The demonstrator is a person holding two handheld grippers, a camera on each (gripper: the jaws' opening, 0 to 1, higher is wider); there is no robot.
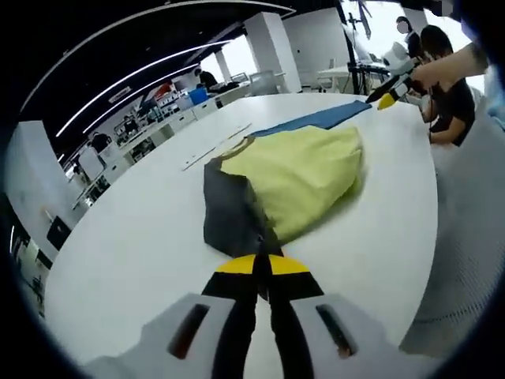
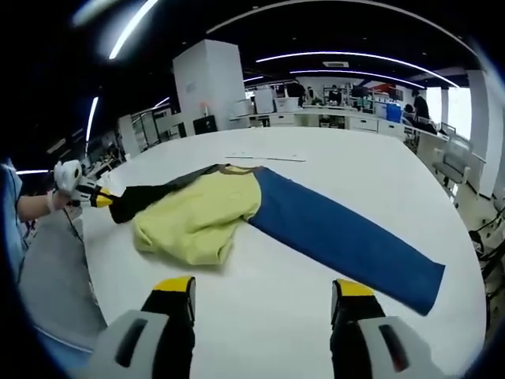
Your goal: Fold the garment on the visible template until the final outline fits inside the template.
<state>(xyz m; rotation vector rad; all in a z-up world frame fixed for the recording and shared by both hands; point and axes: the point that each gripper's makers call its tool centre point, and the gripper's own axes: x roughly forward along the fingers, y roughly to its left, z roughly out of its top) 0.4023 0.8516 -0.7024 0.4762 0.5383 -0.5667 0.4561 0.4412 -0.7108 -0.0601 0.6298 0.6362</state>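
On a big white table (image 2: pixel 331 166), roughly mid-surface: yellow garment (image 2: pixel 197 221) bunched up, dark grey part (image 1: pixel 225 209) stretched out to one side, blue template (image 2: pixel 339 237) sticking out from under the other side as a long strip. Template's far end stops short of the table edge nearest the right gripper view, with bare white around it. Plenty of free tabletop beyond the cloth too, just a thin pale strip (image 2: pixel 264 157) lying well apart past the garment.

Left gripper (image 1: pixel 260 264): yellow-tipped jaws clamped together on the grey corner of the garment, right by the table's near edge. Same gripper visible in the right gripper view (image 2: pixel 101 198), gloved hand (image 2: pixel 67 178) holding it.

Right gripper (image 2: pixel 264 292): jaws spread wide, nothing between them, hovering above bare table short of the yellow fabric.
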